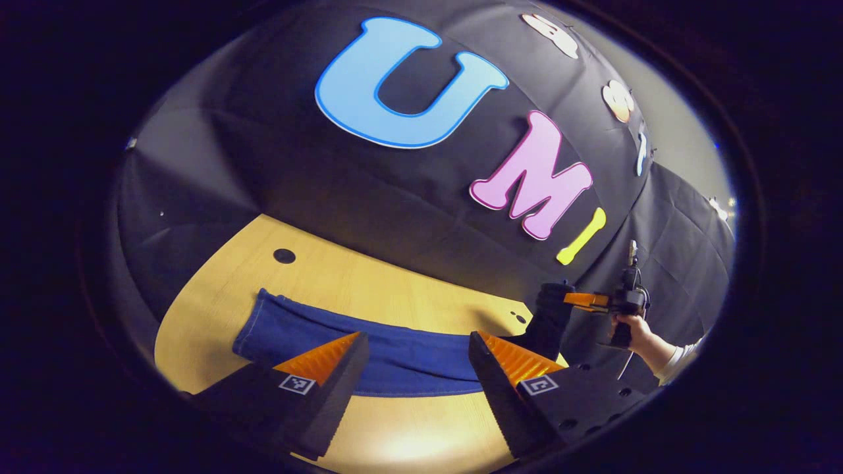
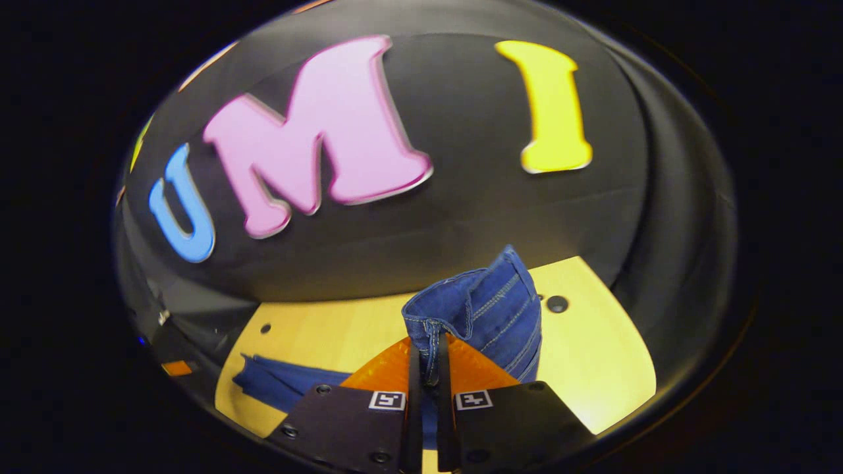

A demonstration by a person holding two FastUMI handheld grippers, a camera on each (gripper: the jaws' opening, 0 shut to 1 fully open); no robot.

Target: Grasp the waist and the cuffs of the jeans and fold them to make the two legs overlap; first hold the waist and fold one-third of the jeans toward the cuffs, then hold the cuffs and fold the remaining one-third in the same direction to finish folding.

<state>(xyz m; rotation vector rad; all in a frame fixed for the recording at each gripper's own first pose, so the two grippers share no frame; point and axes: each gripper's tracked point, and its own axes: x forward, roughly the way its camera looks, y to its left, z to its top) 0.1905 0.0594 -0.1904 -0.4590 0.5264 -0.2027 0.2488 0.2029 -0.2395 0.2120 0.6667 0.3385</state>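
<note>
Right gripper (image 2: 425, 368), jaws clamped on the raised waist of the jeans (image 2: 484, 316); left gripper (image 1: 415, 368), jaws apart above the legs lying on the tabletop (image 1: 329, 276). Carry the waist level toward the cuffs, keeping edges aligned.

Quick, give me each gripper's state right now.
Left gripper: open, holding nothing, over the jeans on the table.
Right gripper: shut on the jeans' stitched edge, lifting it.

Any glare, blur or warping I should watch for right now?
Left gripper view: bright glare patch on the table near the left tool; the table's edge bows from fisheye. Right gripper view: wall looks motion-blurred; jeans stitching in the right tool stays sharp.
</note>
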